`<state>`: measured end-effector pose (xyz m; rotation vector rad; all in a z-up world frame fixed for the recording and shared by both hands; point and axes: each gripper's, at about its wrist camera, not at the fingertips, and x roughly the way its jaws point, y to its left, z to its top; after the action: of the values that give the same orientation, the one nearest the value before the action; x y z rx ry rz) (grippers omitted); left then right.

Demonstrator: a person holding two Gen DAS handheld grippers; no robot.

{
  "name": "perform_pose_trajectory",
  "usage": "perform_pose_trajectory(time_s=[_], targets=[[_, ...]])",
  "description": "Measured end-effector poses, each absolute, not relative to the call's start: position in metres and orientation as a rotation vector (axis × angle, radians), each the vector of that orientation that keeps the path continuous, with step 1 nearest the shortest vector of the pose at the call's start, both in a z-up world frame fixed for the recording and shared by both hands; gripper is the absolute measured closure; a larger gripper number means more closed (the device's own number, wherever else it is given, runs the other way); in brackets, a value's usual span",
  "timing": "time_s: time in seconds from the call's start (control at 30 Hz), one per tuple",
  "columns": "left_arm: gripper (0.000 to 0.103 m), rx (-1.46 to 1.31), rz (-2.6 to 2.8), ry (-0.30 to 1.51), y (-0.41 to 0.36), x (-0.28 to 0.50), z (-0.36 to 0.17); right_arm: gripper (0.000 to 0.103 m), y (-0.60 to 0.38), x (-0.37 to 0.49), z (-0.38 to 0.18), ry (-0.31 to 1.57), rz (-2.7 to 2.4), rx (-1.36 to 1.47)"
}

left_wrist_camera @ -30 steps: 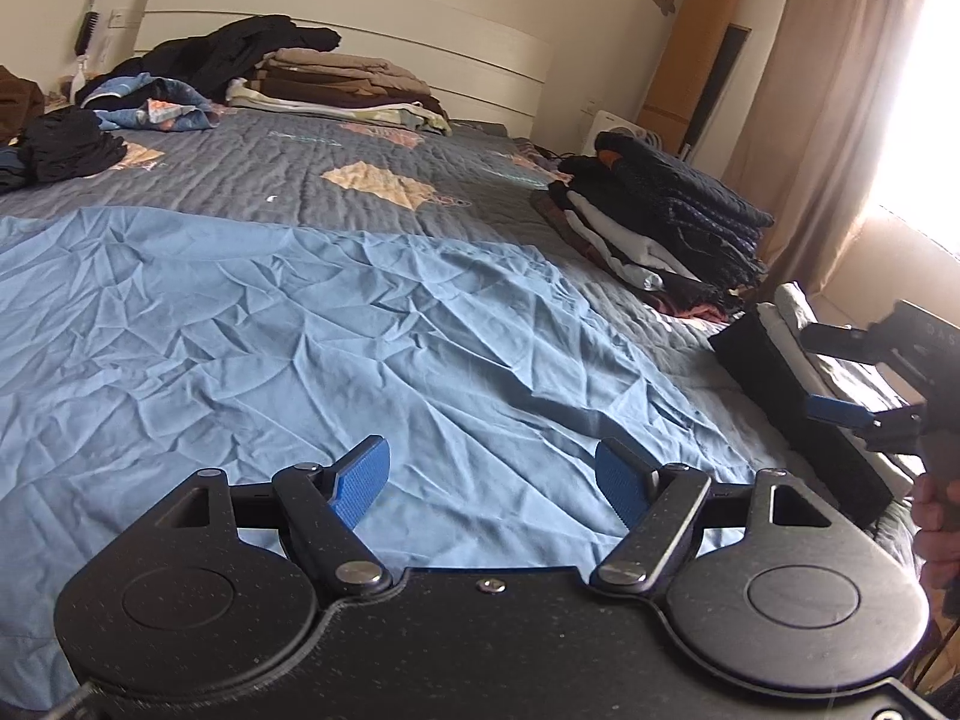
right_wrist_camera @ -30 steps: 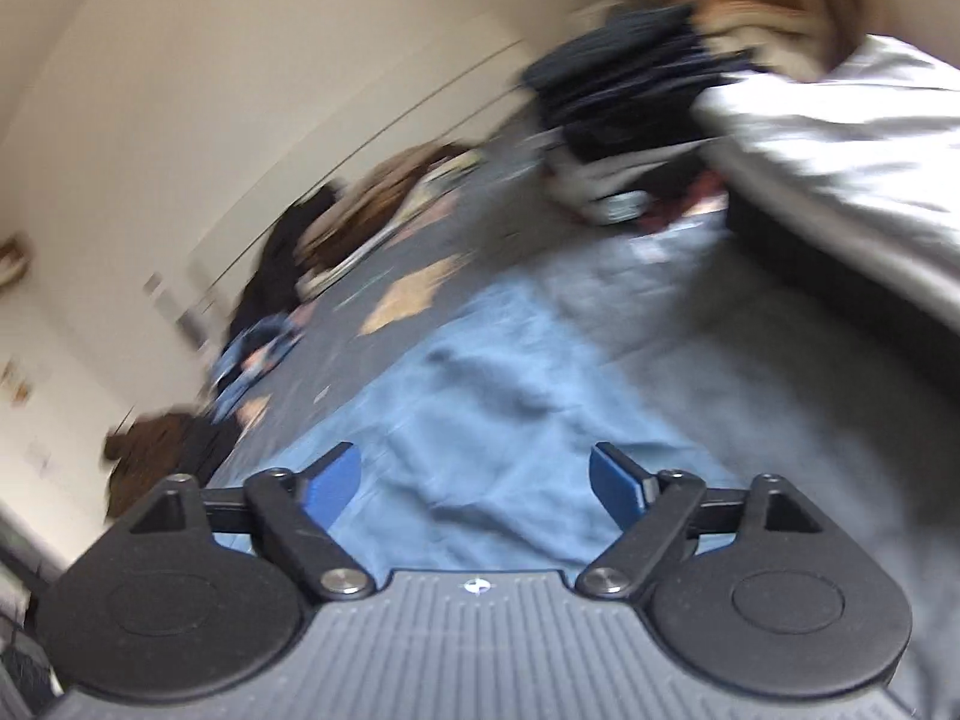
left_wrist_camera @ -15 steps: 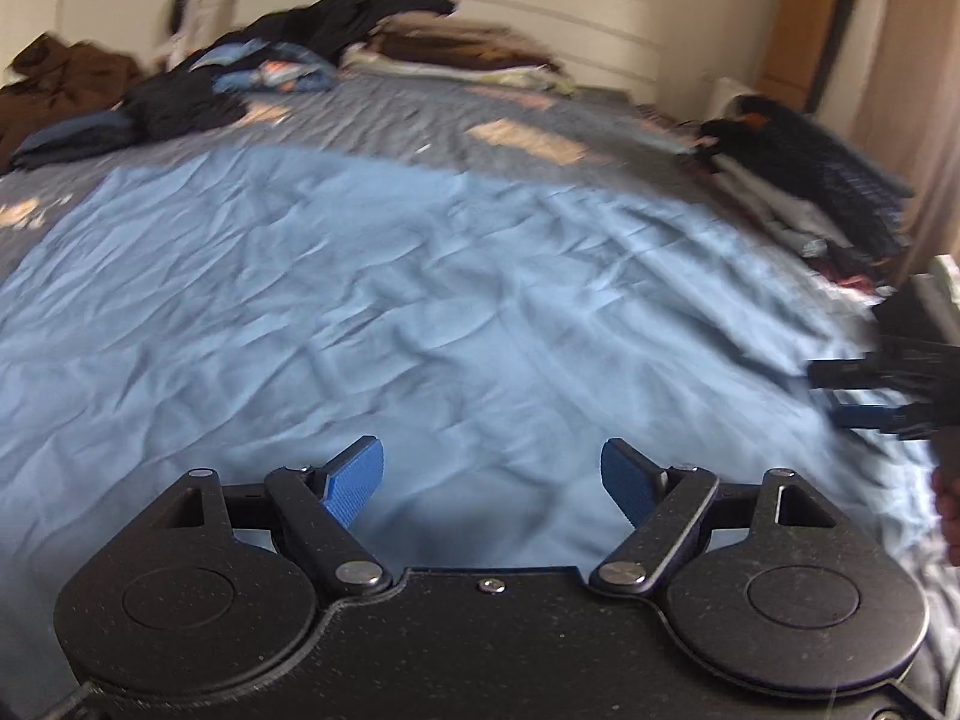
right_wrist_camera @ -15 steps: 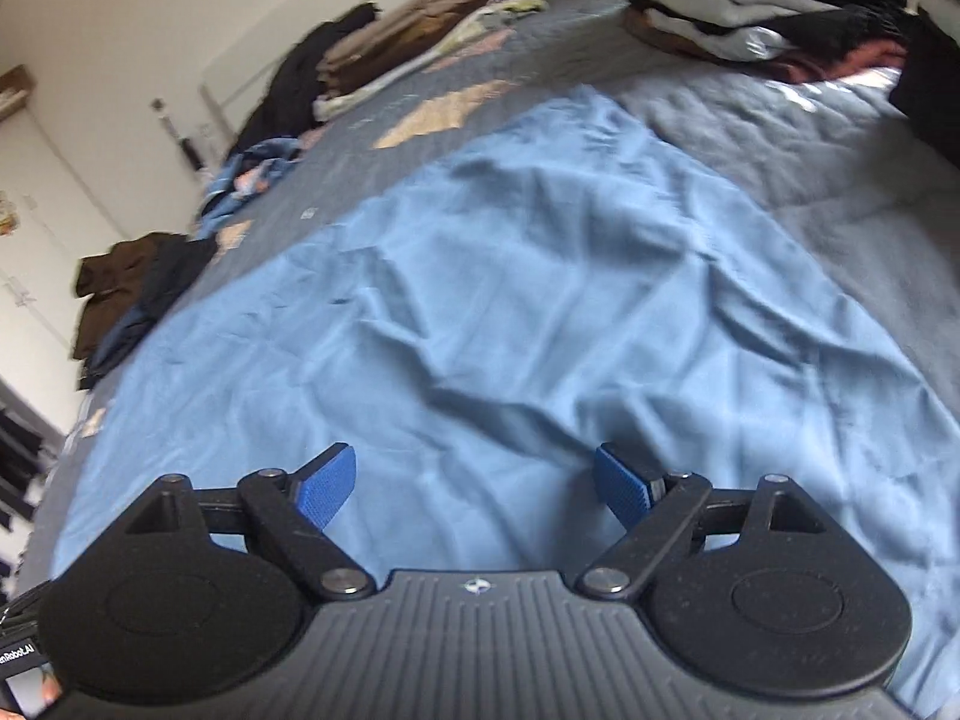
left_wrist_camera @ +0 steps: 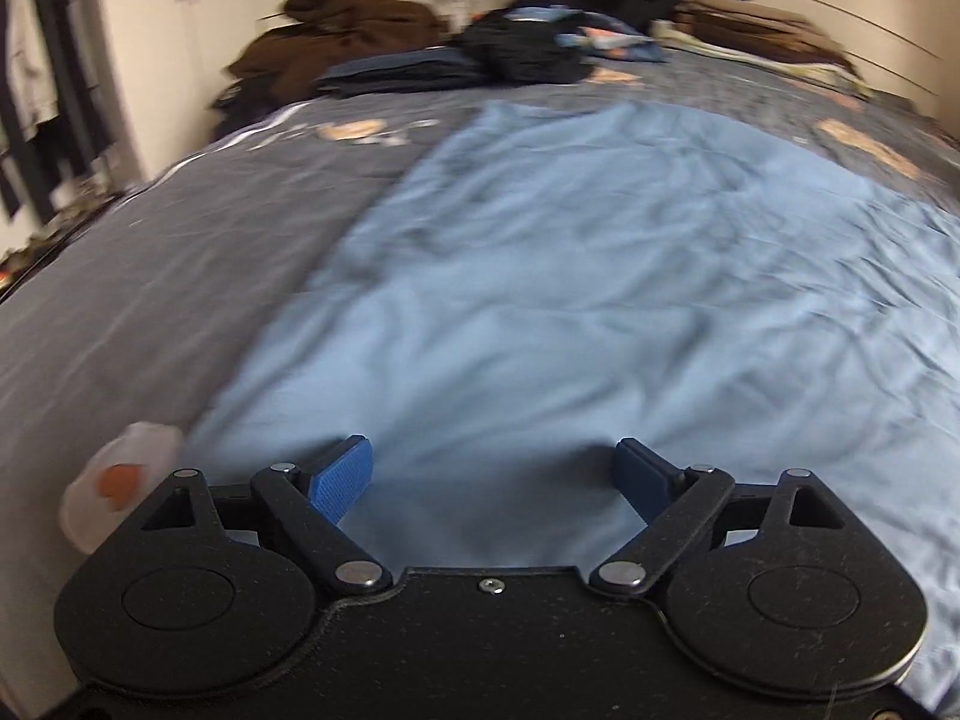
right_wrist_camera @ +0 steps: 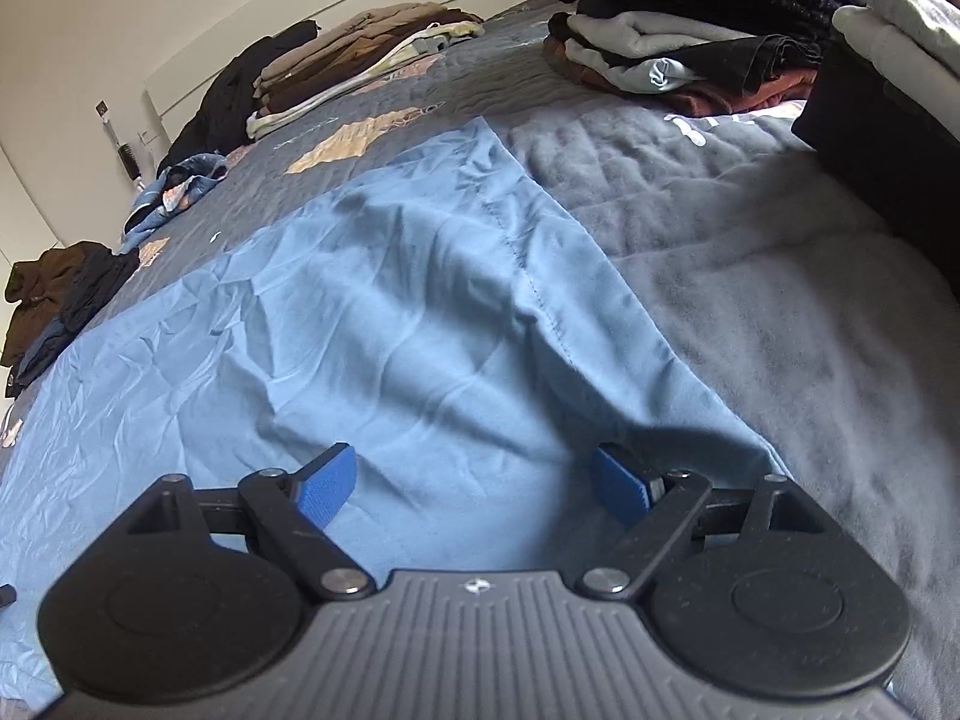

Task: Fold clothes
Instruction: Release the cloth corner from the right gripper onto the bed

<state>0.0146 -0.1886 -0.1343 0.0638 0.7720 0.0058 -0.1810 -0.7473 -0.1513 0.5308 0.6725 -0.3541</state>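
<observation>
A large light-blue cloth (left_wrist_camera: 570,300) lies spread and wrinkled on the grey quilted bed (left_wrist_camera: 150,276). My left gripper (left_wrist_camera: 489,474) is open and empty, low over the cloth's near left part, close to its left edge. In the right wrist view the same cloth (right_wrist_camera: 360,330) shows its stitched right edge running toward me. My right gripper (right_wrist_camera: 471,483) is open and empty, just above the cloth near its near right corner.
Unfolded dark and brown clothes (left_wrist_camera: 420,54) lie piled at the bed's far left. Folded stacks sit by the headboard (right_wrist_camera: 354,54) and at the right side (right_wrist_camera: 690,42). A black-and-white folded pile (right_wrist_camera: 888,138) stands close on the right. A white and orange object (left_wrist_camera: 120,480) lies by my left gripper.
Both grippers have swung and dropped closer to the cloth. The left view turned left toward the cloth's left edge; the right view turned toward its right edge. Both stayed open.
</observation>
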Motion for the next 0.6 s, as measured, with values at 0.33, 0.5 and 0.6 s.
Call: perform_pose_trajectory(time_s=[0.33, 0.5, 0.6], targets=[[0.015, 0.113, -0.223, 0.584, -0.252, -0.014, -0.076, 0.016, -0.692, -0.152, -0.080, 0.547, -0.212, 0.479], [0.014, 0.190, -0.431, 0.570, -0.329, -0.014, -0.086, 0.015, -0.630, -0.106, -0.087, 0.627, -0.022, 0.372], [0.014, 0.235, -0.479, 0.606, -0.351, 0.000, -0.108, 0.015, -0.611, -0.083, -0.105, 0.689, 0.005, 0.318]])
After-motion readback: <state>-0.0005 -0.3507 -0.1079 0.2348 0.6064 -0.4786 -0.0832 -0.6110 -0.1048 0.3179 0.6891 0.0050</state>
